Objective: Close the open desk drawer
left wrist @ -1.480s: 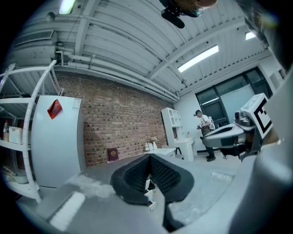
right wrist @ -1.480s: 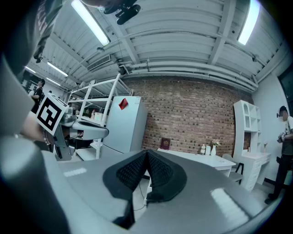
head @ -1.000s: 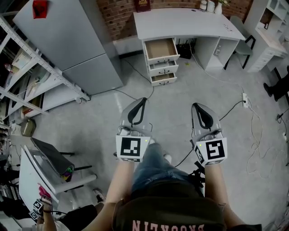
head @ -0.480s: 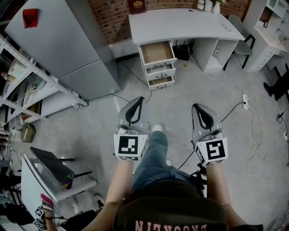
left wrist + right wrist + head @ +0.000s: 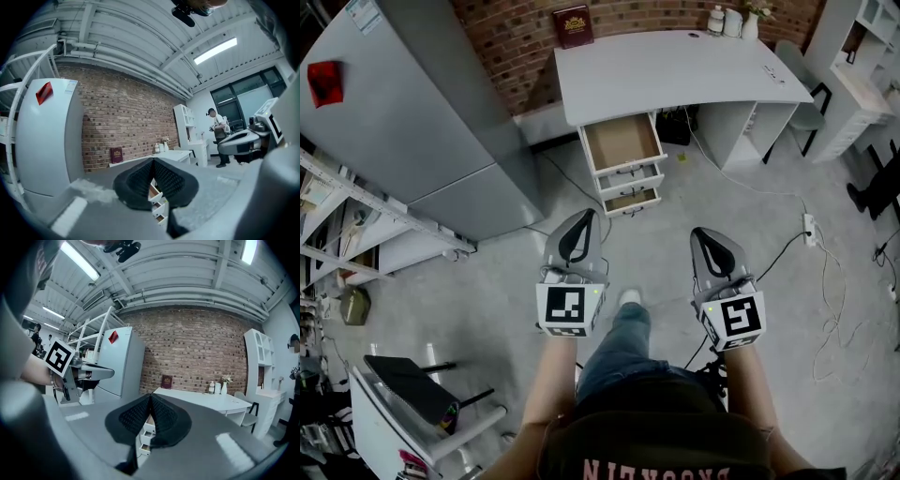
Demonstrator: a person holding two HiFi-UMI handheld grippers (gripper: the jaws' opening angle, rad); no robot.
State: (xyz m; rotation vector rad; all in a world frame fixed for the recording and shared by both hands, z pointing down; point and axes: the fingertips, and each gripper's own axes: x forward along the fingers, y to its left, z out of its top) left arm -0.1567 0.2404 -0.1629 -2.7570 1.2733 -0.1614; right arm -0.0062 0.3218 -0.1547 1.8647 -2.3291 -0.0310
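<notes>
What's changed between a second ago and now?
The person has walked toward the desk. It and its open top drawer now show nearer and lower in the head view, with the left gripper and right gripper carried along. Nothing was taken hold of or let go. Unchanged: both grippers are shut and empty, side by side, and the drawer is open and not yet reached.
</notes>
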